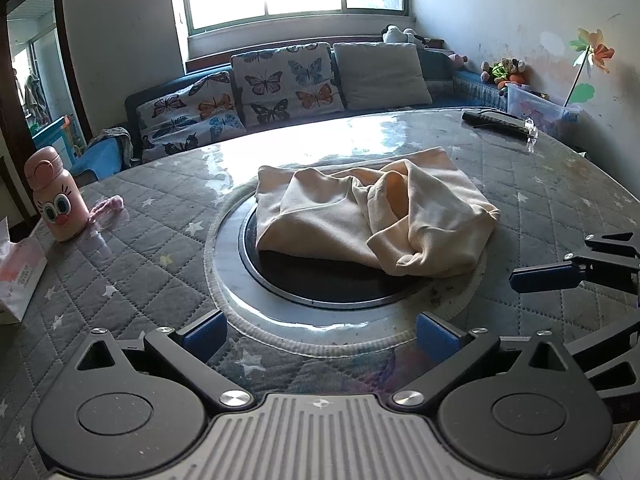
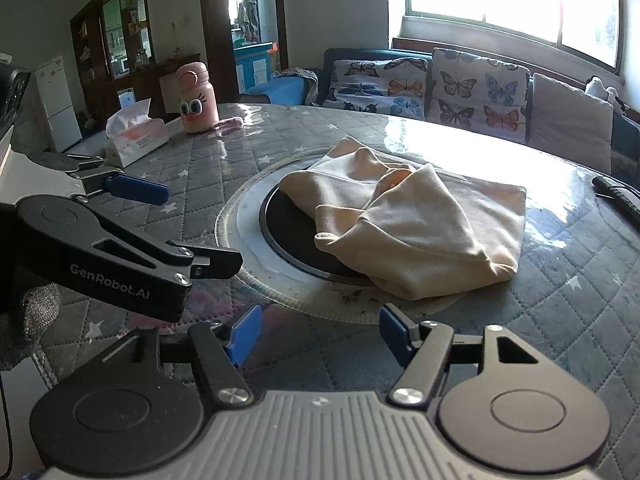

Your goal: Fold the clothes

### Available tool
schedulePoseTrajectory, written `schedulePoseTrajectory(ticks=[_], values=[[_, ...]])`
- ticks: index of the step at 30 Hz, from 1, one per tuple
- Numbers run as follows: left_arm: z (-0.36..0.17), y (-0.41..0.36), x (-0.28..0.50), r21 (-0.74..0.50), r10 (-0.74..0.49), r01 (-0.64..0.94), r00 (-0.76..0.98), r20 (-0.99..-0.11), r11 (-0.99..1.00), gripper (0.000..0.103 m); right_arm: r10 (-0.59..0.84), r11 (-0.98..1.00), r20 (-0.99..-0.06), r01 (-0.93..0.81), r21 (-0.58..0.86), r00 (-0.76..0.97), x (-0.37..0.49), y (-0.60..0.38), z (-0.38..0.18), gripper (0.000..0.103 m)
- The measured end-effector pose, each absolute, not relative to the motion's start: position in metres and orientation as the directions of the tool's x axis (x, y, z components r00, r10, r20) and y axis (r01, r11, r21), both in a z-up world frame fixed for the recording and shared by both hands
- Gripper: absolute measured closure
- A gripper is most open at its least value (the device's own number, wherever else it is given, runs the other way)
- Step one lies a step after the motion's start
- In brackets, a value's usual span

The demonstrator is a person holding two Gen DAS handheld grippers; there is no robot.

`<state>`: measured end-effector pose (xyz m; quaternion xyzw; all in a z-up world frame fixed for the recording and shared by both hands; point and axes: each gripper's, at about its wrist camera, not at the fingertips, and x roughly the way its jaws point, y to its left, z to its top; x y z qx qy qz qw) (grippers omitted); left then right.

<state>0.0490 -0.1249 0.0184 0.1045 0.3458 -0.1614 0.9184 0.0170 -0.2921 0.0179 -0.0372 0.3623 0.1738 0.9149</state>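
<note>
A round table [image 1: 140, 208] under a grey quilted, star-printed cover and a clear sheet fills both of my wrist views, its dark inset disc [image 1: 320, 276] at the centre and a butterfly-print sofa [image 1: 280, 80] behind under the window. On that disc, spilling toward the far right, lies the cream garment [image 1: 372, 216], bunched and half rolled on itself, one soft lobe hanging nearest me; it touches neither tool. My left gripper [image 1: 320, 332] hangs over the near rim with its blue pads spread wide and nothing between them; my right gripper [image 2: 320, 332] is likewise parted and empty, just beside the left, short of the cloth. As I judge it, the step is the first reach: I would take the two nearest corners of the bundle, one per tool, pinching a single layer low against the table, then draw them apart to flatten the piece before any fold; grabbing the thick roll would likely drag the whole heap across the slick sheet. Of containers, a clear plastic bin [image 1: 540, 108] at the far right holds what look like toys, indistinct; a tissue box [image 2: 136, 136] shows a sheet standing from its slot; the pink cartoon-faced bottle [image 2: 197, 98] stands capped, contents unseen.
</note>
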Motion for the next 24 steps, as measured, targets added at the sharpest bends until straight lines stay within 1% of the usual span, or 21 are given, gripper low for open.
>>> schedulePoseTrajectory(ticks=[24], values=[[0.009,-0.127,0.088,0.079,-0.215,0.37,0.684,-0.697,0.926,0.001,0.296,0.936,-0.697,-0.344,0.075,0.653,0.054,-0.295,0.012,0.035]])
